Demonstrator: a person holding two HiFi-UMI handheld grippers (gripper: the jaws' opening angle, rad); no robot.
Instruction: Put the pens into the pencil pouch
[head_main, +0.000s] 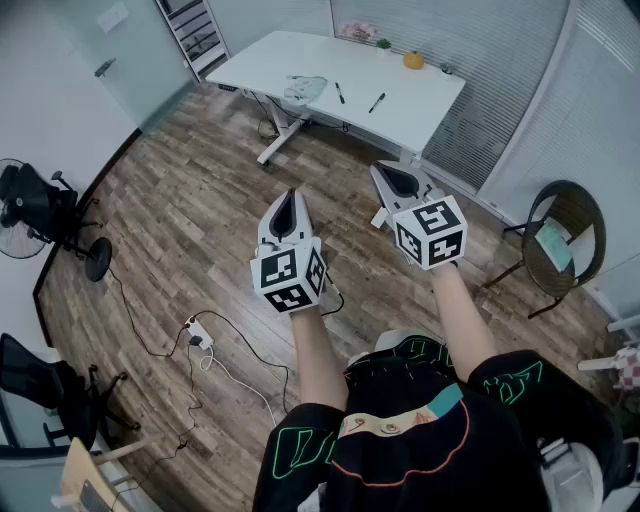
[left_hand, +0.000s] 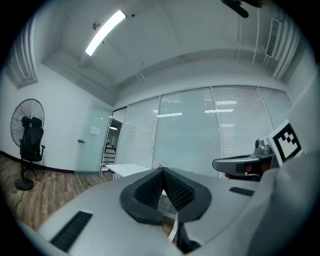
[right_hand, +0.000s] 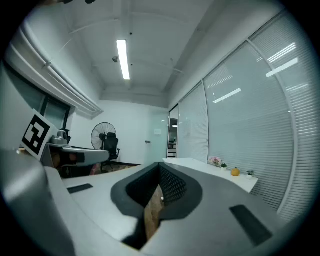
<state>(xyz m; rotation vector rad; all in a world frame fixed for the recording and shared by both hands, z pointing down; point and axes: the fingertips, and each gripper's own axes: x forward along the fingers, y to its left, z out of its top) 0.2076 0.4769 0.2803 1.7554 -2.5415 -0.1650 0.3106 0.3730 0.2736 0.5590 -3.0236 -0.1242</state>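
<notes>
Far ahead in the head view, a white table carries a grey pencil pouch and two dark pens lying to its right. I hold both grippers level over the wooden floor, well short of the table. My left gripper is shut with nothing in it. My right gripper is shut and empty too. In the left gripper view the closed jaws point at the table. The right gripper view shows its closed jaws with the table to the right.
An orange object and a small flower pot stand at the table's far edge. A floor fan and black chairs are on the left, a round chair on the right. A power strip with cables lies on the floor.
</notes>
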